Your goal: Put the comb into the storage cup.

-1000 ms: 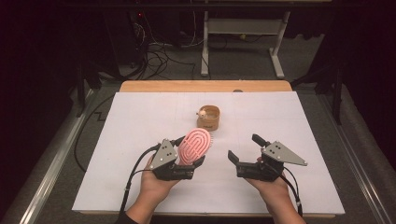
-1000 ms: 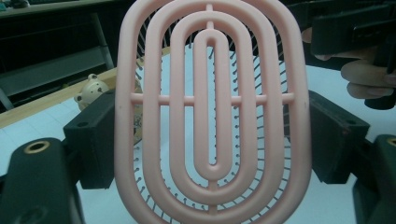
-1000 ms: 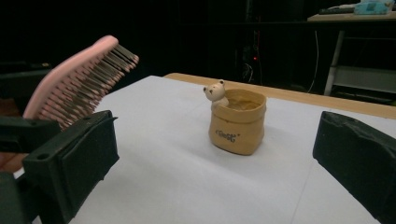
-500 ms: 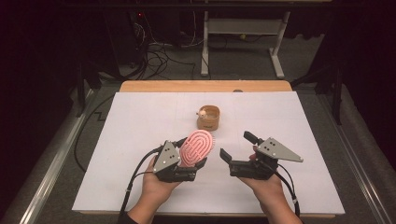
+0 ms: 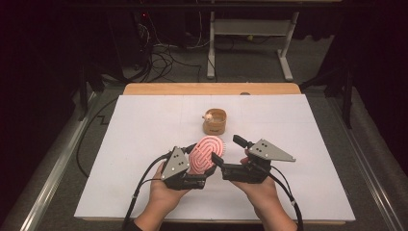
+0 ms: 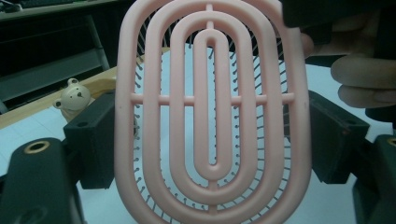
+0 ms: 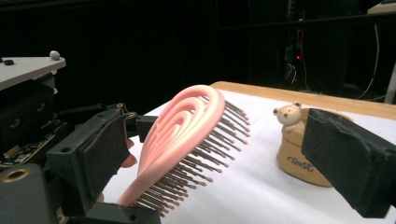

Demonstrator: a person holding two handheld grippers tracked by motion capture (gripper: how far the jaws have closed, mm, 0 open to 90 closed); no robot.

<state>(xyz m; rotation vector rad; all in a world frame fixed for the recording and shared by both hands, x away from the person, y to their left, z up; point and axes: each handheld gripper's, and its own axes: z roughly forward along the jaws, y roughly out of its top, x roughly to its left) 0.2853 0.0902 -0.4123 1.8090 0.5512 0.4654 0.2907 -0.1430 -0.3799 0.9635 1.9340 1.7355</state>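
A pink oval hairbrush [image 5: 207, 151] stands tilted above the white table, bristles facing away from me. My left gripper [image 5: 198, 162] is shut on it, and in the left gripper view its pads [image 6: 93, 140] press both rims of the brush [image 6: 212, 116]. My right gripper [image 5: 230, 150] is close on the brush's right. Its jaws have just been closing a little but stand open. The brush [image 7: 187, 135] lies just ahead of their gap, untouched by the pads [image 7: 350, 158]. A small wooden cup with a bear figure [image 5: 214, 121] sits beyond.
White sheet covers the table [image 5: 144, 125], with a wooden strip along its far edge [image 5: 211, 89]. The cup [image 7: 299, 144] is a short way past the jaws. Beyond the table are a metal desk frame [image 5: 248, 29] and floor cables [image 5: 163, 57].
My right gripper has moved left to the brush and its jaws have narrowed slightly. The left gripper has kept the brush almost in place.
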